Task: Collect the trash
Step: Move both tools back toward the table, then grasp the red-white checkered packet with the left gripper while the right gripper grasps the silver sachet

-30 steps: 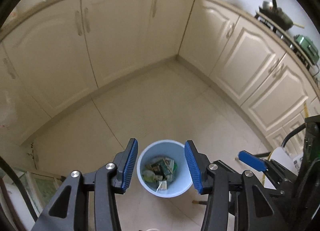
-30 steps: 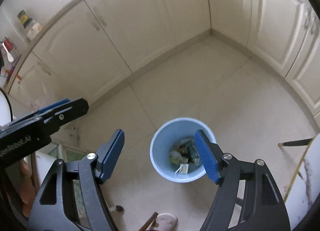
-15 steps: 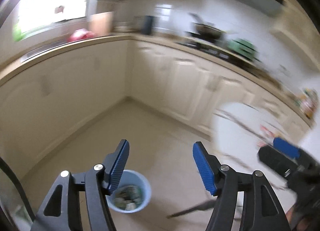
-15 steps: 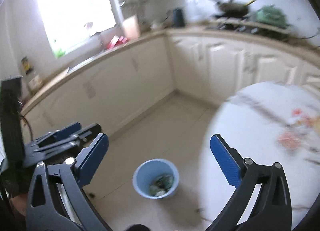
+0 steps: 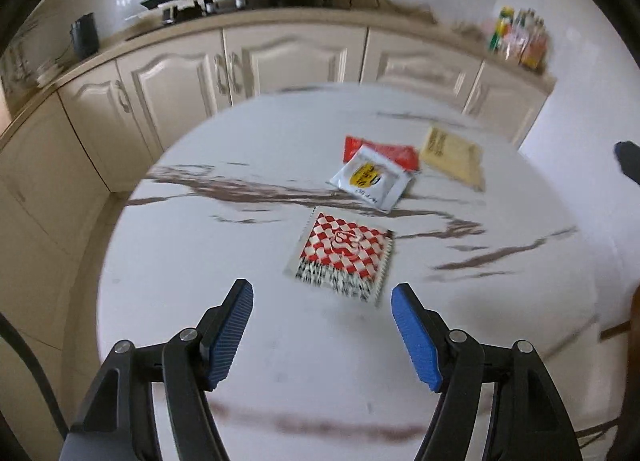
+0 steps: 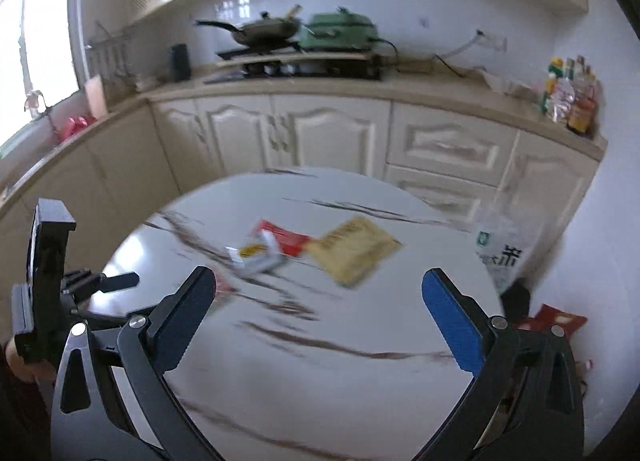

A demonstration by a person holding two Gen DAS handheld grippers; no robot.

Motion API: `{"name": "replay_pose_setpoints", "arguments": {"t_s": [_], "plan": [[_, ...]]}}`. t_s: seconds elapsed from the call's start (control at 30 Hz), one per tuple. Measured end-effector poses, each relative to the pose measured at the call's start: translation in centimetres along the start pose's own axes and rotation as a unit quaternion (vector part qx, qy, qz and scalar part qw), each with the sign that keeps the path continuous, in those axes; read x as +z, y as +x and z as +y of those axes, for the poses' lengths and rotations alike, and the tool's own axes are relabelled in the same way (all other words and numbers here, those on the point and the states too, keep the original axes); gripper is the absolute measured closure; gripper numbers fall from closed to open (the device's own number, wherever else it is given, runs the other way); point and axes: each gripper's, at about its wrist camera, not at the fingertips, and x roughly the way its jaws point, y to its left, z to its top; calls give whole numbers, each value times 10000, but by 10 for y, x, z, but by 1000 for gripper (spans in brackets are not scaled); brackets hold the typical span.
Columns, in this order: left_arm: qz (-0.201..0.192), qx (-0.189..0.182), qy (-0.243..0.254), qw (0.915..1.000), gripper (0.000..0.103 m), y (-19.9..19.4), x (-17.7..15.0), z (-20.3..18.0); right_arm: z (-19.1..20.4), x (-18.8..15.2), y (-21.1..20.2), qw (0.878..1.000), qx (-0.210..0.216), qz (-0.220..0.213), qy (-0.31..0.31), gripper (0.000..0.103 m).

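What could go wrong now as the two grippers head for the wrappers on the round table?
1. The checkered wrapper lies flat on the table, so the left gripper, empty with jaws opening, may slide over it rather than pinch it.
2. The white packet overlaps the red packet; grabbing one could drag the other.
3. Both views are blurred, so aim may be off.
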Motion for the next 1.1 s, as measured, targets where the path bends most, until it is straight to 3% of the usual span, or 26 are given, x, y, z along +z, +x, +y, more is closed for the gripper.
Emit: {"name": "replay_pose_setpoints", "arguments": {"t_s": [0.1,0.23,0.33,0.5,0.57,0.6,0.67,0.73,0.77,0.87,1.1], "plan": [[176,-294,-56,9994,35,28,16,11,-27,-5,28,9997,26,253,36,0],[212,-255,309,9990,35,57,36,38,-39,-6,64,9989,20,468,29,0],[178,-16,502,9986,34,76,38,45,-42,-8,84,9985,113,530,31,0],[54,-47,528,9986,36,80,19,62,-40,2,123,9974,124,700,-116,0],[-31,-141,581,9982,46,78,17,61,-37,4,145,9945,197,977,-324,0],[-57,-179,599,9980,57,77,16,61,-34,4,156,9921,284,1130,-464,0],[-85,-194,611,9979,63,75,16,62,-27,2,174,9878,362,1283,-807,0],[-118,-204,584,9980,74,72,15,65,-23,1,183,9861,206,1334,-968,0],[-155,-201,565,9981,75,73,14,67,-22,1,186,9851,247,1377,-998,0],[-302,-337,480,9978,92,57,11,72,-9,2,184,9854,536,1277,-991,0],[-466,-356,269,9979,98,30,1,94,51,1,185,9798,932,1119,-1373,0]]}}
